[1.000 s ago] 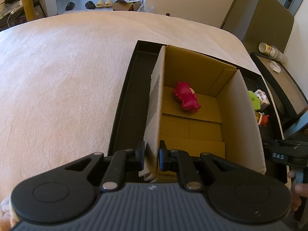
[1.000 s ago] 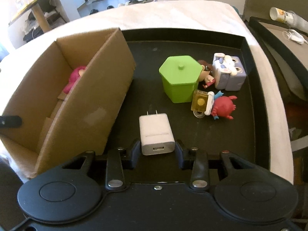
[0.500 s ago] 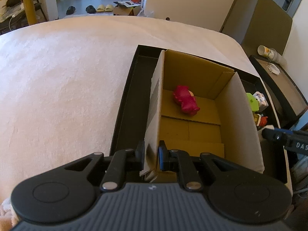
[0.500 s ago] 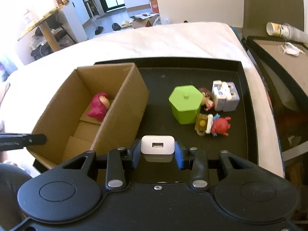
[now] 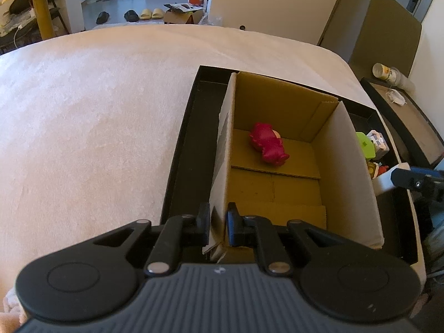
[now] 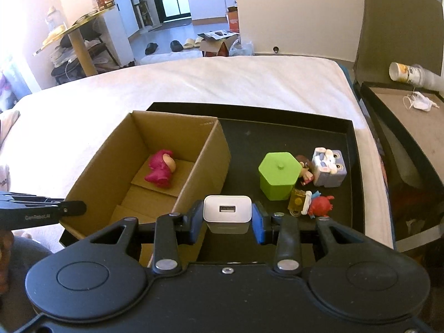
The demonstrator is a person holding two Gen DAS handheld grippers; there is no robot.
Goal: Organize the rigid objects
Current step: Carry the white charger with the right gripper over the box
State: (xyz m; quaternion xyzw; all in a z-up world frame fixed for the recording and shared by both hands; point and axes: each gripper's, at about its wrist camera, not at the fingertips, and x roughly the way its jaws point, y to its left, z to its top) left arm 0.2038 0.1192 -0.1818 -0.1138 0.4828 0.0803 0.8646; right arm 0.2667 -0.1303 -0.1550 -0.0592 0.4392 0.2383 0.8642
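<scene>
An open cardboard box (image 5: 291, 149) (image 6: 172, 149) stands in a black tray (image 6: 327, 127) on the bed. A magenta toy figure (image 5: 268, 146) (image 6: 161, 171) lies inside it. My left gripper (image 5: 217, 223) is shut on the box's near left wall. My right gripper (image 6: 227, 217) is shut on a white USB charger (image 6: 227, 213), held above the tray just right of the box. The charger and right gripper tip also show in the left wrist view (image 5: 388, 179).
On the tray right of the box sit a green hexagonal lidded container (image 6: 279, 175), a grey-blue bunny cube (image 6: 328, 168), a small brown-haired figure (image 6: 304, 168), a yellow block (image 6: 297, 201) and a red crab toy (image 6: 320, 205). A second tray (image 6: 402, 116) lies far right.
My right gripper closed on the charger, lifted it off the tray and rose. My left gripper kept its hold on the box wall.
</scene>
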